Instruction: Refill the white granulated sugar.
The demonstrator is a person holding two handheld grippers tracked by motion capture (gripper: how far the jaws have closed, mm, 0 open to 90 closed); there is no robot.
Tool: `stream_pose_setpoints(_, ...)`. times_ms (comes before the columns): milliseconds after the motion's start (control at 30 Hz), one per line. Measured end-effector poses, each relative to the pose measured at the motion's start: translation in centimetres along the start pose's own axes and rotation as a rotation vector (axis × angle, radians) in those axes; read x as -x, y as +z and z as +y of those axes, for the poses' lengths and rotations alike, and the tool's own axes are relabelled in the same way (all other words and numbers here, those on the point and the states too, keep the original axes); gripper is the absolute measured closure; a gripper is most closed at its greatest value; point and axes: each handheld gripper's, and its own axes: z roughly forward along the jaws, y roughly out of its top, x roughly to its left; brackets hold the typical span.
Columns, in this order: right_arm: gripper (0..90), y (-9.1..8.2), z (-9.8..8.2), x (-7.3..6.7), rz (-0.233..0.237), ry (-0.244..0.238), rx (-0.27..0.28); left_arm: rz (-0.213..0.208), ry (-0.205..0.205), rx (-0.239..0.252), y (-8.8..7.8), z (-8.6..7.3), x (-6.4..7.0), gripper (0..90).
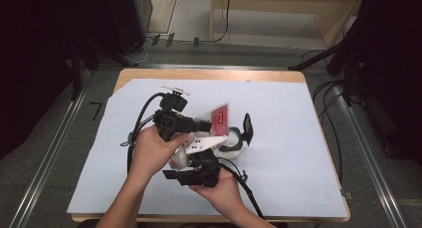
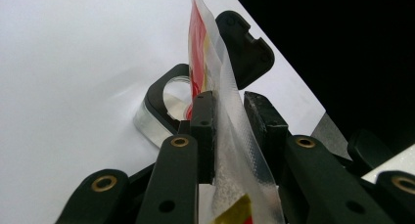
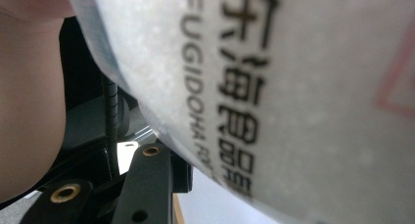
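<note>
A clear plastic pouch (image 1: 219, 116) with a red label and pale contents is held between both grippers above the white sheet. My left gripper (image 1: 206, 126) comes in from the left and is shut on the pouch's sealed edge (image 2: 226, 92), which stands upright between its pads. My right gripper (image 1: 186, 161) holds the pouch's lower, bulging end from below. In the right gripper view the printed pouch (image 3: 293, 87) lies right against the camera and hides one jaw, while one finger (image 3: 147, 182) shows. A glass jar (image 1: 232, 144) stands just beyond with its black lid (image 1: 247, 127) flipped up.
A white sheet (image 1: 298, 163) covers the wooden table (image 1: 209, 74). The jar (image 2: 156, 114) and its raised lid (image 2: 244, 48) sit directly behind the pouch in the left gripper view. Cables trail from both grippers toward the person. Dark stands and floor cables surround the table.
</note>
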Motion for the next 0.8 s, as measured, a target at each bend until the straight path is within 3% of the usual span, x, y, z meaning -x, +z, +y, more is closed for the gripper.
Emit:
stream_pose_setpoints(500, 62.5, -0.3, 0.8, 0.6, -0.009, 0.008, 0.002, -0.004, 0.001, -0.034, 0.2, 1.4, -0.3, 75.7)
stream_pose_setpoints(800, 62.4, -0.2, 0.8, 0.9, 0.004, 0.037, 0.009, -0.003, -0.019, -0.052, 0.6, 1.8, -0.5, 75.6)
